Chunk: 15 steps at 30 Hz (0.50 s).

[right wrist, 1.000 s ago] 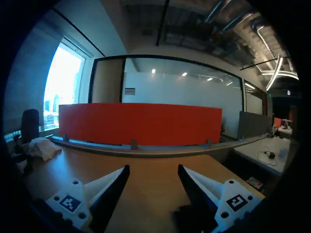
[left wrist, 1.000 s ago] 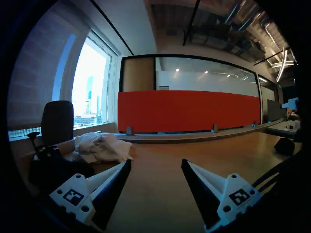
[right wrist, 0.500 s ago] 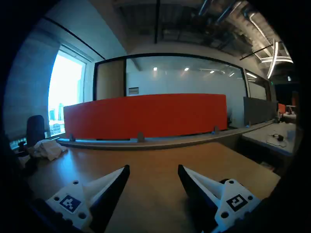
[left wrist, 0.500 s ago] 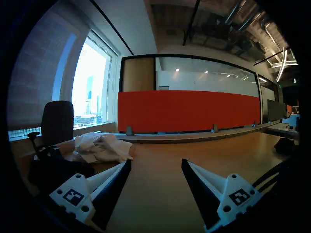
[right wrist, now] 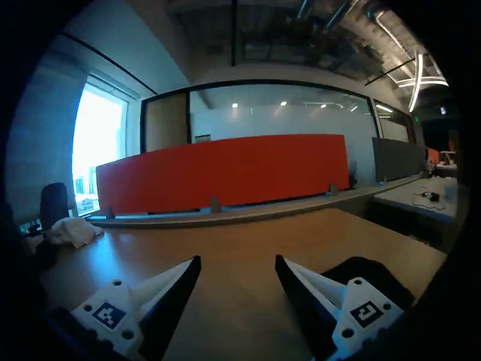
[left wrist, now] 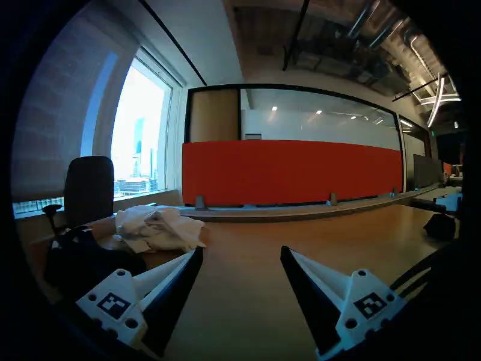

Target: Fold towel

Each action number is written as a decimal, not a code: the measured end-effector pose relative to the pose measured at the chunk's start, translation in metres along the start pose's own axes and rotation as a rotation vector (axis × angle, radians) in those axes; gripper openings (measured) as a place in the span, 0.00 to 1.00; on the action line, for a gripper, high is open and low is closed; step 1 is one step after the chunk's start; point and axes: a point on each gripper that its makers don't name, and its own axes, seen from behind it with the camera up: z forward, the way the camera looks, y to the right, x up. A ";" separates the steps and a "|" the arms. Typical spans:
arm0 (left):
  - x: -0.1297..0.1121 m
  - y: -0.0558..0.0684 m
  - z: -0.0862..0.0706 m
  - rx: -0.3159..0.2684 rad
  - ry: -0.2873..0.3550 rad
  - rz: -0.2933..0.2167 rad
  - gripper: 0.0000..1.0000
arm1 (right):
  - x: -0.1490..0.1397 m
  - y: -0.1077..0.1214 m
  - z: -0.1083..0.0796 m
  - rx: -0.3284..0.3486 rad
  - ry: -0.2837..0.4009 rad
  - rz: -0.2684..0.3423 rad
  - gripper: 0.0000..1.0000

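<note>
Evidently unstarted: left claw (left wrist: 241, 249) and right claw (right wrist: 237, 257) gape wide, empty, above the brown wooden desk (left wrist: 337, 234), because the crumpled white towel (left wrist: 157, 228) lies well apart.

A crumpled white towel (left wrist: 157, 228) lies on the wooden desk (left wrist: 243, 295).
</note>
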 end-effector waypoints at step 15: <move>0.000 0.000 0.000 0.000 0.000 0.000 0.96 | -0.005 -0.006 -0.005 0.018 0.026 -0.044 0.95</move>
